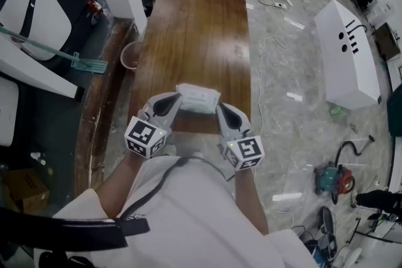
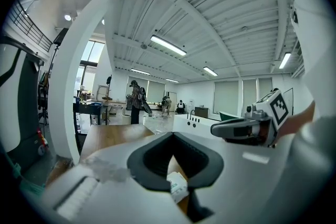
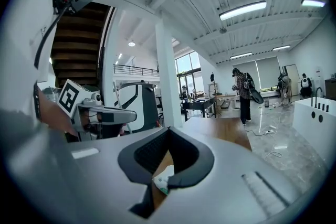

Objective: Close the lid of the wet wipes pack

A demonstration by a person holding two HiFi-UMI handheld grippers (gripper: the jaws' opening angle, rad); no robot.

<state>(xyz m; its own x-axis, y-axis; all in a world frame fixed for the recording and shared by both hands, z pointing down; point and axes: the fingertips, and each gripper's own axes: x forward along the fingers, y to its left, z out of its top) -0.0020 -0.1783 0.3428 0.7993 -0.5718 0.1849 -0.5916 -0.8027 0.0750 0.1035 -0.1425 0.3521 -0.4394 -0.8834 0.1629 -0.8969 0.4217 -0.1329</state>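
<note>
– Claws first: how do they stand?

– Both are closed. On the left gripper the jaws are pressed together tip to tip and pinch nothing. Through the loop of its pads only a corner of the wet wipes pack shows. The right gripper is the same: jaws closed on each other, empty, with a bit of the pack seen behind them.

– Where is the pack?

– It lies flat on the wooden table, at the table's 6 o'clock end, just ahead of the person. The left tip sits at the pack's 9 o'clock edge and the right tip at its 4 o'clock edge. Whether they touch it or are only just beside it, I cannot tell.

– And the arms?

– Both grippers point toward 12 o'clock, close to level and angled slightly inward, with the pack between them. The left forearm and right forearm reach in from 6 o'clock.

– Lid?

– Too small to tell whether it is down.
</note>
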